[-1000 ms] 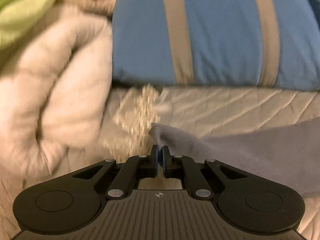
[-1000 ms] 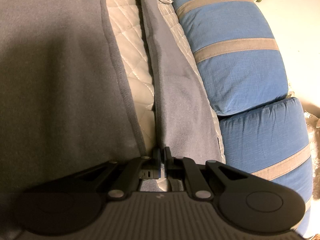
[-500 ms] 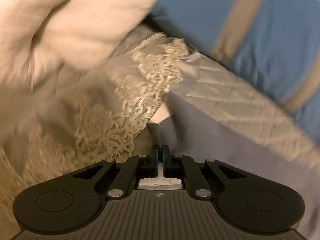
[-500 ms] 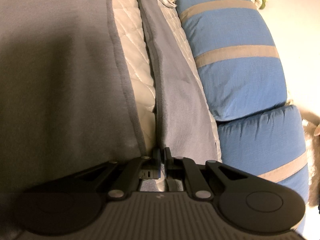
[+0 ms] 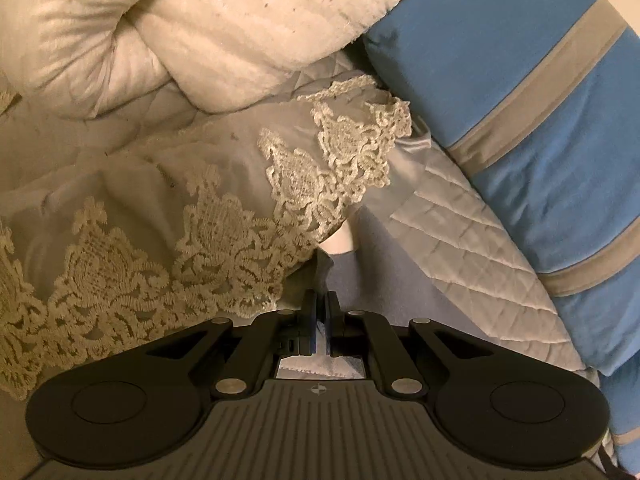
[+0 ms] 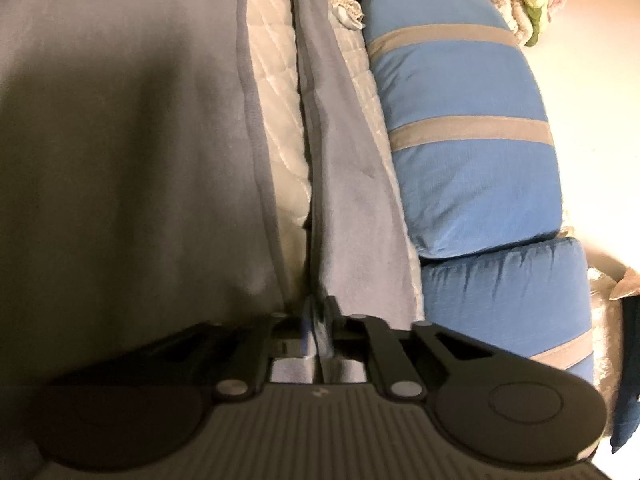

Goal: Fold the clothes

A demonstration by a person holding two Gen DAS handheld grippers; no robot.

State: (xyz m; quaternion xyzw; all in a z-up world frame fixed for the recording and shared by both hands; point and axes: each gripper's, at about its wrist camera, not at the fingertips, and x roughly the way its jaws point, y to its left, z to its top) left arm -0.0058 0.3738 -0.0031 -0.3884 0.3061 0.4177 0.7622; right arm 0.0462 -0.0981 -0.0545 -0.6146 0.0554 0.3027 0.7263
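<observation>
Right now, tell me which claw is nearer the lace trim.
Left. The left claw sits right beside the lace trim; the right claw is far down the grey garment.

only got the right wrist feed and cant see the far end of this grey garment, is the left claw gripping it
Observer: Yes. The left claw is shut on a corner of the grey garment.
Operator: whats beside it over there
Observer: A lace-trimmed cloth lies just left of the claw, and its edge reaches the pinched corner.
Operator: and past that
Observer: A bunched cream blanket sits beyond the lace, up against the blue striped pillow.
</observation>
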